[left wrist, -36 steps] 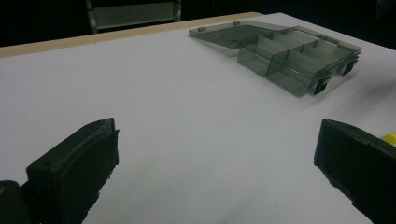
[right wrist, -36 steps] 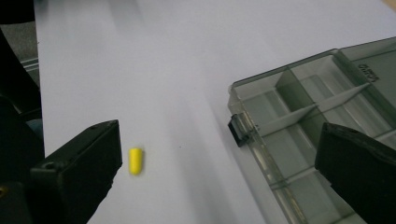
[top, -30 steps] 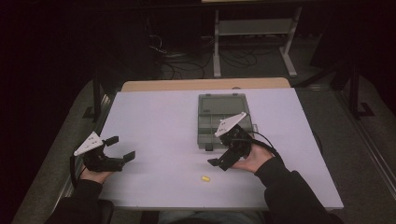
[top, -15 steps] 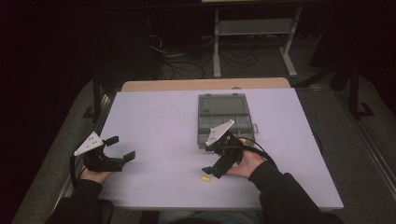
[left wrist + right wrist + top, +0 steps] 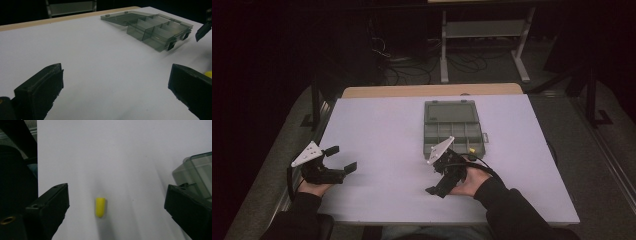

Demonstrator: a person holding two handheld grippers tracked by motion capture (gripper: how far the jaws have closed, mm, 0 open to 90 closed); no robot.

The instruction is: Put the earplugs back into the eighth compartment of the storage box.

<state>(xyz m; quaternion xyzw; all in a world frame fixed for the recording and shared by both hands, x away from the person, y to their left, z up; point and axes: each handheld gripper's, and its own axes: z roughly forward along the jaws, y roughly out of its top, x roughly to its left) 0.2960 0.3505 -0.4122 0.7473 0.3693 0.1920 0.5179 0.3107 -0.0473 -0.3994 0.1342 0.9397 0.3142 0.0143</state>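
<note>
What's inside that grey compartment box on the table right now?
The compartment box lies open, lid flat behind it. The compartments visible in the left gripper view look empty. In the high view, the right tool covers the box's near edge, so that part cannot be checked.

The left gripper [image 5: 341,159] rests at the table's near left, held level, jaws wide apart and pointing right. The right gripper [image 5: 435,190] sits near centre, tipped down toward the near edge, its jaws just closing a little yet still wide.
</note>
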